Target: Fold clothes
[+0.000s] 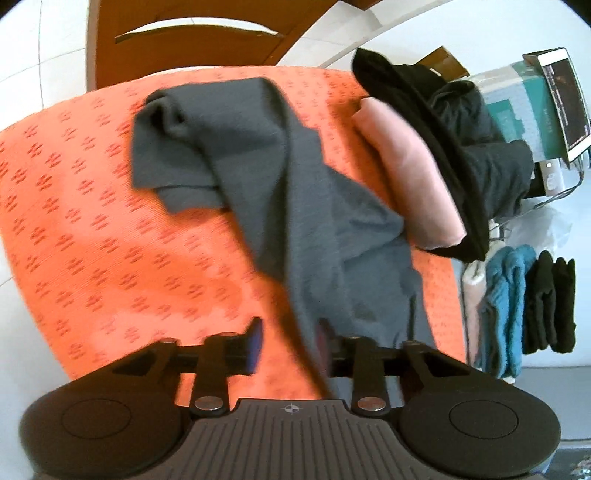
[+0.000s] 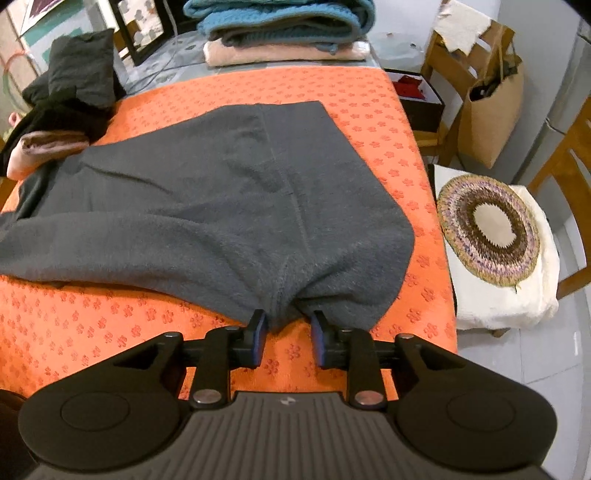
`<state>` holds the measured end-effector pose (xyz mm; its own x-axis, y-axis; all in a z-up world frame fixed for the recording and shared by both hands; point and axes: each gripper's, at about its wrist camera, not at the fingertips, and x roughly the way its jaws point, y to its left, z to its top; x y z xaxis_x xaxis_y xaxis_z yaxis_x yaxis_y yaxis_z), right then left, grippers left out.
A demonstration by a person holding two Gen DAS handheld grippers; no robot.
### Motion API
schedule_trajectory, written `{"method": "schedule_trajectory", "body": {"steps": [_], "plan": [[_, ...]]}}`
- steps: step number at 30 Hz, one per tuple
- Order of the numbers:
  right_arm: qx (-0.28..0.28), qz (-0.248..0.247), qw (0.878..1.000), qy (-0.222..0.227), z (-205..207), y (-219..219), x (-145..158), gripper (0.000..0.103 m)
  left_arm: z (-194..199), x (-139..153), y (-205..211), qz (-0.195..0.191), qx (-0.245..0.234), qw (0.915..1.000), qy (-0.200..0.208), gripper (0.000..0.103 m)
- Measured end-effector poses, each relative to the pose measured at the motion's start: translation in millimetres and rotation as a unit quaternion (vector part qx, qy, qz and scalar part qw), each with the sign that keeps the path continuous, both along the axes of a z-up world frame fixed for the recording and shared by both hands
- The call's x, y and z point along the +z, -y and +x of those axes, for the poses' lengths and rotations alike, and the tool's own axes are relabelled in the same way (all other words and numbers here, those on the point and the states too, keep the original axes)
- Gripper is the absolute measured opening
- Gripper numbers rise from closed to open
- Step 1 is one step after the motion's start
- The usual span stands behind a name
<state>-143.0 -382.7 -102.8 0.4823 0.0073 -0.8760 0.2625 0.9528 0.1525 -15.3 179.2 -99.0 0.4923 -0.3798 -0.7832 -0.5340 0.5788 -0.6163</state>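
Clearly soft and limp, the grey garment would have sagged and bunched wherever lifted; you'd have done best to pinch it at a seam or corner edge. It lay spread across the orange cloth, mid-frame, dull charcoal knit, one seam running toward lower centre. Your right gripper stood parted, fabric between the pads, unpinched. Your left gripper likewise parted, cloth draped between.

Each view is taken from just behind a gripper's own fingers, angled steeply down and close over the orange patterned tablecloth. The dark grey knitted garment is shared by both, seen from different ends, as are the folded pink cloth and the stacked blue towels.
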Motion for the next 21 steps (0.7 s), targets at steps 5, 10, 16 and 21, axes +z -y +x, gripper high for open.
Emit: {"method": "schedule_trajectory", "body": {"steps": [5, 10, 16, 21], "plan": [[-0.048, 0.031, 0.998, 0.004, -8.0, 12.9, 6.0, 0.032, 32.4, 8.2, 7.4, -0.008, 0.021, 0.9997, -0.002, 0.059], [-0.113, 0.066, 0.991, 0.009, -16.9, 30.6, 7.3, 0.037, 71.4, 8.3, 16.4, 0.024, 0.028, 0.9987, -0.036, 0.065], [-0.234, 0.141, 0.961, 0.032, -36.6, 58.1, 1.9, 0.054, 83.1, -5.0, 17.8, 0.08, 0.027, 0.994, -0.07, 0.066], [-0.308, 0.227, 0.922, 0.056, -42.8, 70.5, -13.8, 0.069, 77.6, -17.5, 17.2, 0.073, 0.036, 0.9948, -0.061, 0.065]]}}
